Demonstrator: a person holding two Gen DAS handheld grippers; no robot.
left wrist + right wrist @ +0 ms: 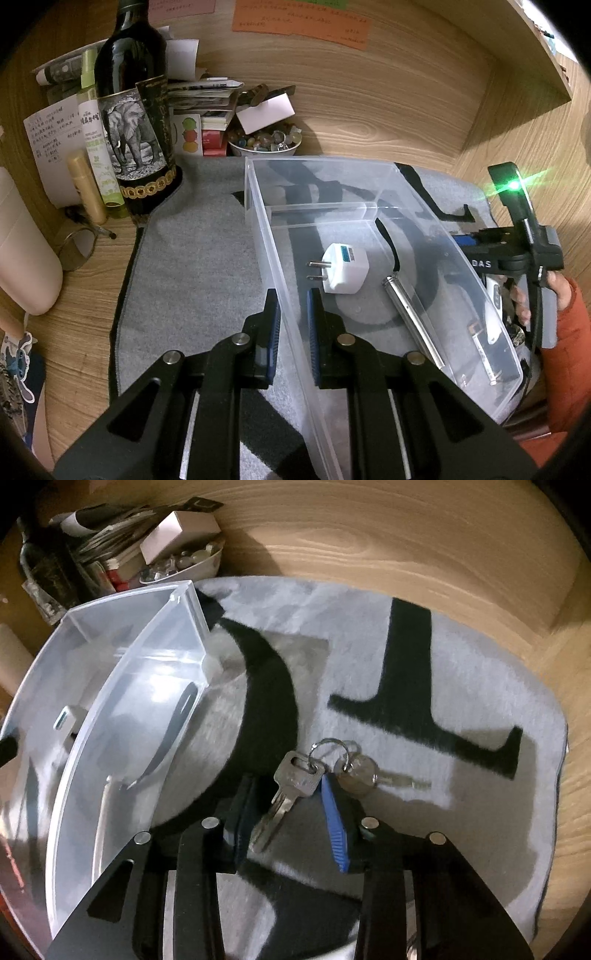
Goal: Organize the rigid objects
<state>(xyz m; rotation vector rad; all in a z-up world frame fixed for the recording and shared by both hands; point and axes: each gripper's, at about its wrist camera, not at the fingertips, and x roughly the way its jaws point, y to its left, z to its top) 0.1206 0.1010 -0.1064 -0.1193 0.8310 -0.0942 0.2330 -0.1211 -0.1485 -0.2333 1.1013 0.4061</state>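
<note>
A clear plastic box [373,177] lies on a grey mat [192,258]. My left gripper [293,325] is shut on the box's near side wall, with one pad inside and one outside. Inside the box are a white plug adapter [343,267] and a silver metal rod [410,321]. In the right wrist view, a bunch of keys [295,775] on a ring lies on the mat [369,657], to the right of the box [122,672]. My right gripper [286,781] points down over them. The largest key sits between its jaws, with a gap at the left pad.
A dark wine bottle [133,122], a green spray bottle [98,147] and a gold tube [86,188] stand at the back left. A bowl of beads [264,142] and stacked papers sit behind the box. A hand in an orange sleeve [565,332] is at the right.
</note>
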